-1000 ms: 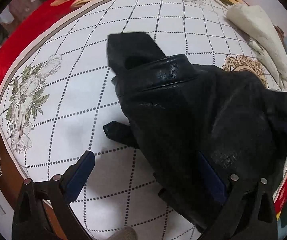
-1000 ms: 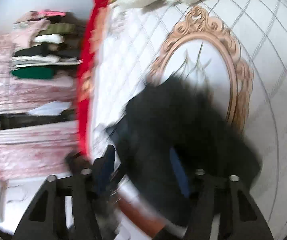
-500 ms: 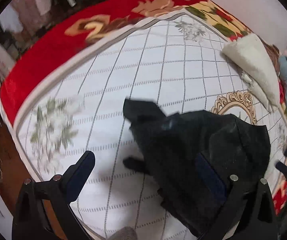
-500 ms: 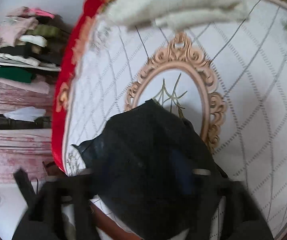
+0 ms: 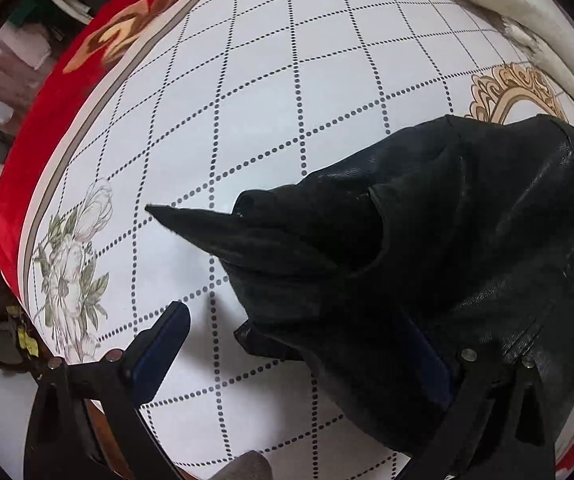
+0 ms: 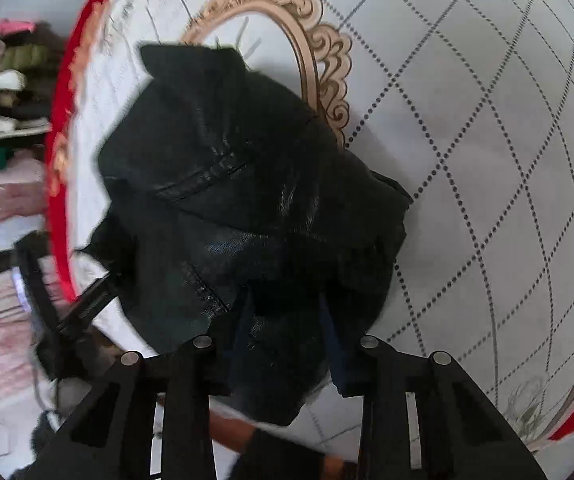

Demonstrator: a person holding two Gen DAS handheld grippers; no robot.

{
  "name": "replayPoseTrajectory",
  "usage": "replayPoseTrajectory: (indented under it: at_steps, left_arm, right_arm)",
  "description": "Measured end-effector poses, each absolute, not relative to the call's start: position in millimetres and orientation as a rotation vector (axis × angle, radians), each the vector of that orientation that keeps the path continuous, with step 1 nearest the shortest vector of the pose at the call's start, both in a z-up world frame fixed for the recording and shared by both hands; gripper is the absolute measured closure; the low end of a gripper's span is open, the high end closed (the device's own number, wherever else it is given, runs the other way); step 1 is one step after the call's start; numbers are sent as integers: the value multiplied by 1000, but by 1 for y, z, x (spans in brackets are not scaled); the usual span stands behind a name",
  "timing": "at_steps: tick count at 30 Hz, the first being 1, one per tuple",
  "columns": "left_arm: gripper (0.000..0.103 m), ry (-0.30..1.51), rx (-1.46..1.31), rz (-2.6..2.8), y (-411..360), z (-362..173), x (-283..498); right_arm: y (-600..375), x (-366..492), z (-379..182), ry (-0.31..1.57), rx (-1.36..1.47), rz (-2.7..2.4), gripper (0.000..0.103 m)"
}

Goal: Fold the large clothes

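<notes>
One black jacket (image 6: 247, 208) is lying bunched on bedspread (image 5: 287, 100) | right gripper (image 6: 283, 320) is being pinched on its 6 o'clock hem; jaws have just been closing | left gripper (image 5: 299, 352) is being held spread | folding is judged barely begun

No lettering, label, brand or number can be read in either view; the bedspread (image 5: 271, 128) carries only dotted grid lines, printed flowers and an ornate gold frame motif (image 6: 319, 52).
</notes>
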State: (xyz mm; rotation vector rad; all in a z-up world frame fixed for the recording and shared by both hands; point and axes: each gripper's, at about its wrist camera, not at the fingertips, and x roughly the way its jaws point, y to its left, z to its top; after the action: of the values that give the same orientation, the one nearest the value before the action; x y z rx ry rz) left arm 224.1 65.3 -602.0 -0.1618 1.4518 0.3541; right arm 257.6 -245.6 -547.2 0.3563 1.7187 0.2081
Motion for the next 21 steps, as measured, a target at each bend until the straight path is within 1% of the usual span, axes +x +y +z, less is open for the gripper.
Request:
replayPoseTrajectory:
  at_steps: [4,6,7,8,9,10,11,12,16,19,21]
  left_arm:
    - [0,1466,-169,346,73,-593,230]
    - [0,1448,-194,335,80,-576,225]
    - [0,1438,-212,329,84,-568,223]
    - [0,1415,-250,315,91,-556,218]
    - [0,1399,-295,292,98,-547,213]
    - [0,1394,-333,267,105,-542,209]
    - [0,1394,-361,247,109,-540,207]
    - [0,1397,-389,224,115,-540,206]
    - [0,1424,-527,101,127,-572,214]
    - [2,1416,-609,18,120,-593,222]
    - [3,1410,-642,-10,117,-600,228]
  right_arm:
    - [-236,267,-574,1760,339,167,66]
    - [-243,268,-566,1766,379,183,66]
    - [-251,266,-558,1751,431,196,64]
    - [-261,262,-549,1719,508,224,58]
    - [-268,259,-544,1696,558,242,42]
    - [-279,252,-536,1669,623,257,18]
    - [-291,242,-530,1638,689,260,10]
    - [-298,235,-528,1621,726,254,5]
    - [-314,203,-561,1570,946,298,5]
    - [-311,188,-622,1548,1176,344,5]
    - [-307,190,-635,1474,1279,401,5]
